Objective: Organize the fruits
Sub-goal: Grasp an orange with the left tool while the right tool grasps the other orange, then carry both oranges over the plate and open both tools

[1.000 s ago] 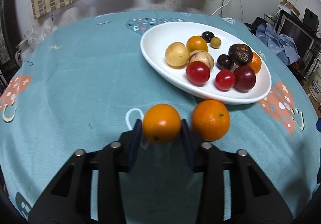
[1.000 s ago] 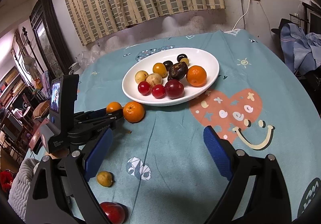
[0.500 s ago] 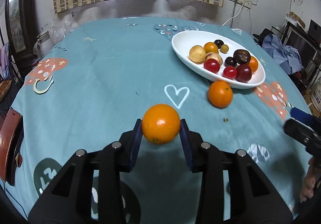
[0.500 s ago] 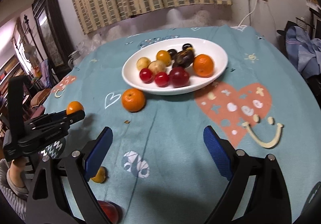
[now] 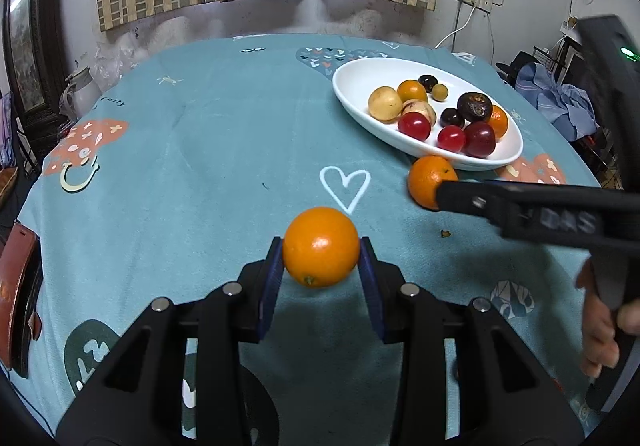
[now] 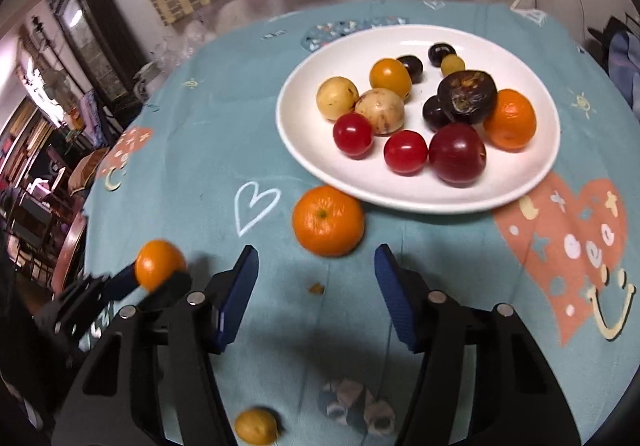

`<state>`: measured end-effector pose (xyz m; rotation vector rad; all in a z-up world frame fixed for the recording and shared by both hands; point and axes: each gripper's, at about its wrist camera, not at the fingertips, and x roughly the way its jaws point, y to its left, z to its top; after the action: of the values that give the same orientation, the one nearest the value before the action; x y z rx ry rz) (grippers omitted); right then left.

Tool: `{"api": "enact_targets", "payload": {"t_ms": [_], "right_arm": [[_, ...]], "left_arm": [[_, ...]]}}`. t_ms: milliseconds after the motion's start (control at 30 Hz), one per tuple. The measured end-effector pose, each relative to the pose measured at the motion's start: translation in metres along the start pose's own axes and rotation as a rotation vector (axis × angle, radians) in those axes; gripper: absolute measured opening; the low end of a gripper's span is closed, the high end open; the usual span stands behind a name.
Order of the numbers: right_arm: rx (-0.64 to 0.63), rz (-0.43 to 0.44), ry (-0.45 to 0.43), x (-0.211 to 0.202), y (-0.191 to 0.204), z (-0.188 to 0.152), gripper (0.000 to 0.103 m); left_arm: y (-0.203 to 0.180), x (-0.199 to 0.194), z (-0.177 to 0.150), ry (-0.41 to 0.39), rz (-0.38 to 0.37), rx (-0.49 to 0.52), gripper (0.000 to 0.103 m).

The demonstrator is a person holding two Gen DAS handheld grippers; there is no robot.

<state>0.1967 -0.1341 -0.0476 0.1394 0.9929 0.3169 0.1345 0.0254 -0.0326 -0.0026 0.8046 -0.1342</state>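
Observation:
My left gripper (image 5: 321,268) is shut on a smooth orange (image 5: 321,246) and holds it above the teal tablecloth; it also shows in the right wrist view (image 6: 159,264). A tangerine (image 6: 328,220) lies on the cloth beside the white oval plate (image 6: 420,198). My right gripper (image 6: 314,278) is open and empty, its blue pads just short of the tangerine, one to each side. In the left wrist view the right gripper's arm reaches in from the right and partly hides the tangerine (image 5: 426,180). The plate (image 5: 360,84) holds several red, yellow, dark and orange fruits.
A small yellow fruit (image 6: 256,426) lies on the cloth near the front edge, below my right gripper. A brown crumb (image 6: 317,288) sits between the right fingers. A dark chair (image 5: 18,286) stands at the table's left edge.
My right gripper has moved forward and down to the tangerine and narrowed its opening. My left gripper, still holding the orange, has turned a little back toward the plate.

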Motion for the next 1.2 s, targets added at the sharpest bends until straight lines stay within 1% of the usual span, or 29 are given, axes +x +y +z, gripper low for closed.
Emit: {"api": "enact_targets", "payload": {"t_ms": [133,300,367,433,533,667,767,800,867,967,1067,1200], "right_arm": [[-0.005,-0.024,0.016,0.012,0.006,0.008,0.060],[-0.022,-0.072,0.020,0.023,0.006,0.012,0.050],[-0.026,-0.061,0.012,0.025,0.003,0.011,0.045],[-0.048,-0.056,0.002,0.022,0.001,0.008,0.043],[-0.063,-0.025,-0.015,0.006,-0.005,-0.008,0.043],[-0.119,-0.036,-0.078,-0.027,-0.016,-0.042,0.043],[-0.103,-0.046,-0.132,-0.047,-0.034,-0.068,0.043],[-0.083,-0.037,-0.135,-0.049,-0.040,-0.073,0.043],[-0.067,-0.015,-0.136,-0.052,-0.043,-0.072,0.043],[-0.089,-0.009,-0.164,-0.056,-0.037,-0.069,0.043],[-0.094,0.000,-0.188,-0.064,-0.036,-0.071,0.043],[-0.105,-0.011,-0.228,-0.075,-0.032,-0.072,0.043]], "left_arm": [[-0.003,0.000,-0.001,-0.002,-0.001,0.009,0.038],[-0.005,0.004,-0.002,0.010,0.000,0.016,0.038],[-0.006,0.006,-0.002,0.015,-0.002,0.018,0.038],[-0.007,0.007,-0.003,0.020,-0.006,0.021,0.038],[-0.009,0.009,-0.005,0.028,-0.009,0.030,0.038],[-0.014,0.010,-0.008,0.031,-0.013,0.045,0.038],[-0.021,0.009,-0.010,0.027,-0.019,0.063,0.038],[-0.024,0.008,-0.011,0.024,-0.023,0.072,0.038],[-0.031,0.007,-0.013,0.012,-0.025,0.093,0.038],[-0.038,0.006,-0.016,0.003,-0.005,0.118,0.038],[-0.040,0.006,-0.017,-0.003,0.010,0.123,0.038],[-0.039,-0.002,-0.016,-0.036,0.033,0.115,0.038]]}}
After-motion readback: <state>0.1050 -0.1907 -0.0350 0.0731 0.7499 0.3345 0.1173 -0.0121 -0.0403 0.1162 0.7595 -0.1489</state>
